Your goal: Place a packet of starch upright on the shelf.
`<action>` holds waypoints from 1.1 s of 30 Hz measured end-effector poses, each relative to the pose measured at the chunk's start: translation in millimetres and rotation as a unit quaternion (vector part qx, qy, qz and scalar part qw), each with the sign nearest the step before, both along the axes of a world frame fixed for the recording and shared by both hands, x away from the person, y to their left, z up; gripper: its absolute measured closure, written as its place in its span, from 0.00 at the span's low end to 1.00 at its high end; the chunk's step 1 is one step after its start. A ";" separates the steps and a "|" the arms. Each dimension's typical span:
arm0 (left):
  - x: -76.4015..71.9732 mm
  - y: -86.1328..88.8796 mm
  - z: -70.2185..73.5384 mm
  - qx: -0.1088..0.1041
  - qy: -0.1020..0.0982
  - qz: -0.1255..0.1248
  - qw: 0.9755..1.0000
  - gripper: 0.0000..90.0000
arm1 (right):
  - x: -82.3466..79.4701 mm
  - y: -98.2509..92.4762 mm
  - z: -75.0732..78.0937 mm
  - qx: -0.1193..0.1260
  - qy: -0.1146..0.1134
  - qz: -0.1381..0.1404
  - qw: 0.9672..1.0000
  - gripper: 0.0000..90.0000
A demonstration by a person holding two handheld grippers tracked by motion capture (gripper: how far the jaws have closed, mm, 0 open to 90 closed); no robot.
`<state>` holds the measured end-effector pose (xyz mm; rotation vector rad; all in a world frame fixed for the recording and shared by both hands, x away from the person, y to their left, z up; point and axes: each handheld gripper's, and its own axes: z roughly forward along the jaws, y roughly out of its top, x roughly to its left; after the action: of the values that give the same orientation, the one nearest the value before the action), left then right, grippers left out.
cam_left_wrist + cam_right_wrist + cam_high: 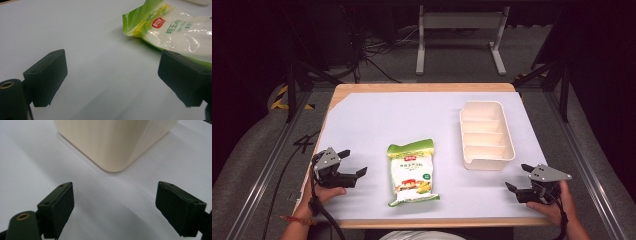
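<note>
A green and white snack bag [411,172] lies flat on the white table cover, near the front middle. A cream tray [486,134] with several empty compartments stands to its right. My left gripper [353,162] rests at the front left, open, nothing between its jaws, pointing toward the bag. In the left gripper view the bag [175,32] lies ahead to the right of the open left gripper [112,80]. My right gripper [518,176] sits at the front right, open and empty, just in front of the tray. In the right gripper view a tray corner [112,142] is close ahead of the open right gripper [115,207].
The table [362,89] has a wooden edge around the white cover. Beyond it stand a metal frame [459,35] and cables on the floor. Free surface lies between the bag and each gripper.
</note>
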<state>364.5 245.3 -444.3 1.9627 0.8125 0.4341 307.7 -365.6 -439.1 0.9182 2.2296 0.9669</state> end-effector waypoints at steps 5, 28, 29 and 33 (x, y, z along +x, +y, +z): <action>16.7 -20.4 13.1 0.029 0.029 -0.050 0.998 0.15 | -0.1 2.1 0.0 -0.006 0.002 0.000 1.000 0.18; 106.2 -137.1 24.6 0.126 0.097 -0.227 0.961 0.11 | 2.1 3.5 -4.7 -0.008 0.017 0.005 1.000 0.18; 106.8 -139.6 22.8 0.134 0.102 -0.237 0.957 0.11 | 2.1 3.5 -5.0 -0.010 0.018 0.006 1.000 0.18; 108.8 -148.2 14.2 0.157 0.132 -0.258 0.944 0.12 | 2.9 2.6 -6.2 -0.008 0.023 0.007 1.000 0.17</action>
<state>473.2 97.1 -430.0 2.4673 0.3692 -0.0191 310.6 -362.9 -445.3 0.9267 2.2813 0.9434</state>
